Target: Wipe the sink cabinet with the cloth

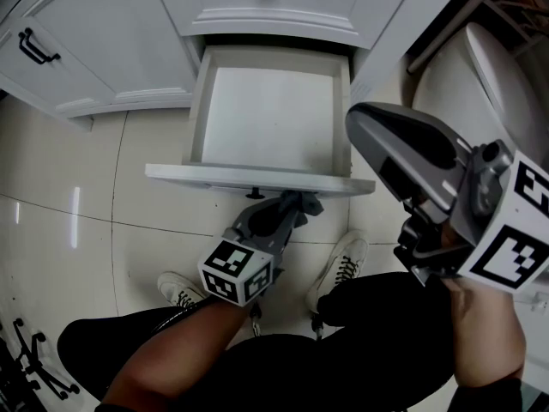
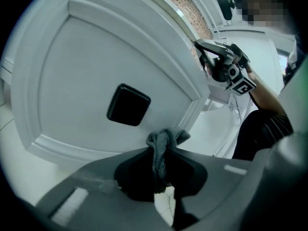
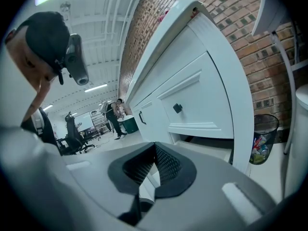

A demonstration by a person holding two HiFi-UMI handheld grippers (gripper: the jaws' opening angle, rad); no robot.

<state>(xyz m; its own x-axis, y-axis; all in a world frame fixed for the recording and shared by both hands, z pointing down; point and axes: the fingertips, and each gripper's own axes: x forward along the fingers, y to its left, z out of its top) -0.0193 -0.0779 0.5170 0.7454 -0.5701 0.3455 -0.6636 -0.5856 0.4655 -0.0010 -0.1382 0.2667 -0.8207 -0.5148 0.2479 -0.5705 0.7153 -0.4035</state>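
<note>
The white sink cabinet [image 1: 129, 33] has its lower drawer [image 1: 199, 101] pulled out, and the inside is bare. My left gripper [image 1: 293, 206] is just below the drawer front [image 1: 249, 177], shut on a grey cloth [image 1: 305, 202]. In the left gripper view the cloth [image 2: 163, 143] is bunched between the jaws and lies against the white drawer front [image 2: 72, 90], right of its black square knob [image 2: 128, 105]. My right gripper [image 1: 360, 120] is held up in the air to the right of the drawer, shut on nothing. Its jaws [image 3: 154, 165] meet at the tips.
A white toilet [image 1: 480, 67] stands right of the cabinet. A cabinet door with a black handle [image 1: 39, 48] is at the left. The person's shoes [image 1: 343, 264] rest on the tiled floor under the drawer. A mesh waste bin [image 3: 263, 138] is beside the cabinet.
</note>
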